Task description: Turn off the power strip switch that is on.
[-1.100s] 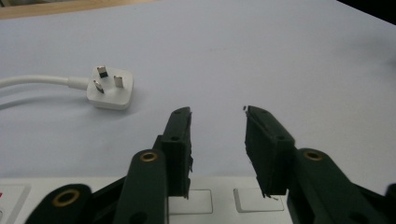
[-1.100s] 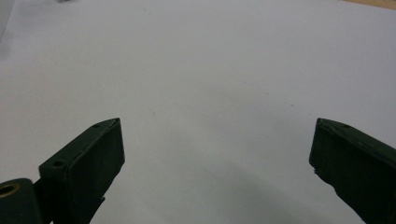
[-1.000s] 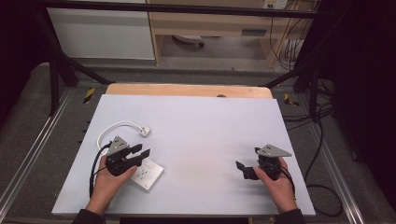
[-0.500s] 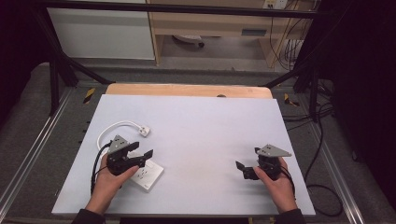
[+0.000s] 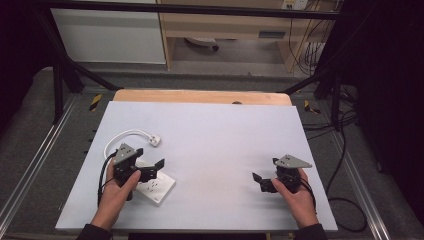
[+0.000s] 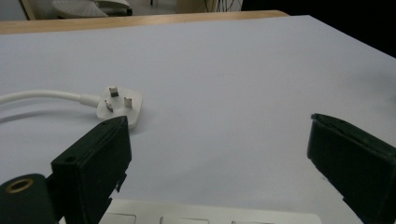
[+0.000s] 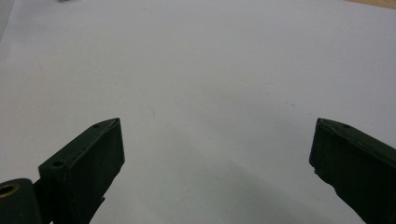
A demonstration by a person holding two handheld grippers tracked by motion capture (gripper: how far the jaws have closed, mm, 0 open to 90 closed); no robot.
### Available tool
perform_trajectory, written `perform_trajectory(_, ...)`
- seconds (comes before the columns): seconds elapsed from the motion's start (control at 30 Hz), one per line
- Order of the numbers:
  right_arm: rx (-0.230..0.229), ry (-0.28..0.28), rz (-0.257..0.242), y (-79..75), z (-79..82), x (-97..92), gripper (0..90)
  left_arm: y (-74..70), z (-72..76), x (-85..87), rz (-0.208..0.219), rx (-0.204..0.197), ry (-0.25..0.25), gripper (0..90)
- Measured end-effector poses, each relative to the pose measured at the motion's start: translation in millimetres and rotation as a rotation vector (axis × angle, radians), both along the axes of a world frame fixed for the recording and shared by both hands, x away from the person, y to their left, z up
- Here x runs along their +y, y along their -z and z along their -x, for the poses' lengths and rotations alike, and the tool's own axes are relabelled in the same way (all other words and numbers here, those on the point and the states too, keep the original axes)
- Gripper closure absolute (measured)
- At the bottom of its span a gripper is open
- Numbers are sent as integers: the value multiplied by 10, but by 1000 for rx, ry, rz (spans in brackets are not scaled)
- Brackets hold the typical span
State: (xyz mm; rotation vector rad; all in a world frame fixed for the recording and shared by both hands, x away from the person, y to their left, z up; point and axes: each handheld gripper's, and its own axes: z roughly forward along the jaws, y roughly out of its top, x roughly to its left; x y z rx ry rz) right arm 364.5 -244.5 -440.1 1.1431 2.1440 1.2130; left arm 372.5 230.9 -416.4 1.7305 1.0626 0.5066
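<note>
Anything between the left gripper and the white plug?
Nothing visible. The left gripper is open above the socket strip; the white plug lies pins-up just past its jaws, with bare table around it.

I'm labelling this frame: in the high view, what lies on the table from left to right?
Left tongs over the white socket strip → white three-pin plug → right tongs.
</note>
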Motion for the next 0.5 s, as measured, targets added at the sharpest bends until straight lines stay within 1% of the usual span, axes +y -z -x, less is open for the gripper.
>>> perform_trajectory(0.1, 0, 0, 0, -1, 1, 0, 37, -14, 6, 12, 11, -34, -7, 61)
perform_trajectory(0.2, 0, 0, 0, -1, 1, 1, 37, -26, 10, 25, 28, -47, -13, 59)
perform_trajectory(0.5, -1, 0, 0, -1, 1, -1, 37, -70, 36, 46, 60, -110, -10, 55)
